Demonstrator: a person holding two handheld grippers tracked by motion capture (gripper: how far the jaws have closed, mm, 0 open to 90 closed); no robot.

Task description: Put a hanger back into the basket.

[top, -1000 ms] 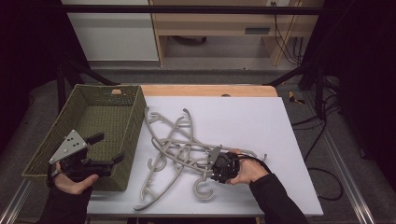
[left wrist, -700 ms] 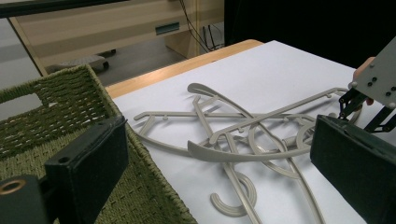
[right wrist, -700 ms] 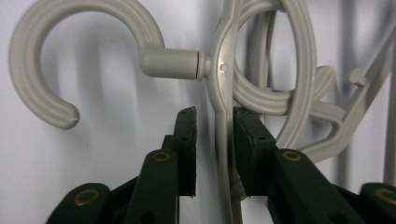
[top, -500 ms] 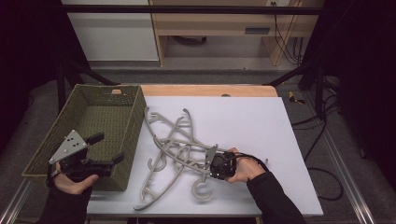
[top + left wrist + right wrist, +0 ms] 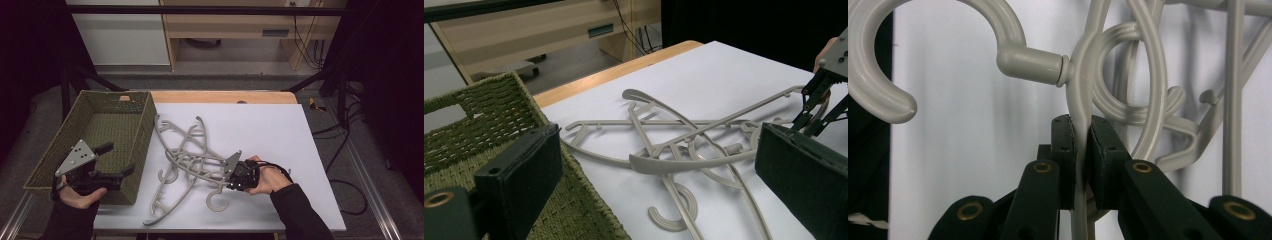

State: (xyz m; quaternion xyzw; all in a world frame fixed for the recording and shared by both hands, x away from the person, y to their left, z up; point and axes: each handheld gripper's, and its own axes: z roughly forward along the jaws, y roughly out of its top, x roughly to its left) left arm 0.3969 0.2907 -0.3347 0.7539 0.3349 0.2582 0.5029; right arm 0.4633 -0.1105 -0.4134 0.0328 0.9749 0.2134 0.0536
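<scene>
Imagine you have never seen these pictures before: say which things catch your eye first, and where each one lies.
A tangle of pale grey plastic hangers sprawls over the middle of the white table. The right gripper at the heap's near right edge has just closed on one hanger's arm, beside its hook. A green woven basket stands at the table's left edge, with the left gripper open over its near corner.

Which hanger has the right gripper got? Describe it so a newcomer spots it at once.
On the white table top, right of the green wicker basket, lies a tangle of grey plastic hangers. The held hanger is at the pile's near right edge. Alone among them, its arm sits clamped in the right gripper, beside its hook.
</scene>
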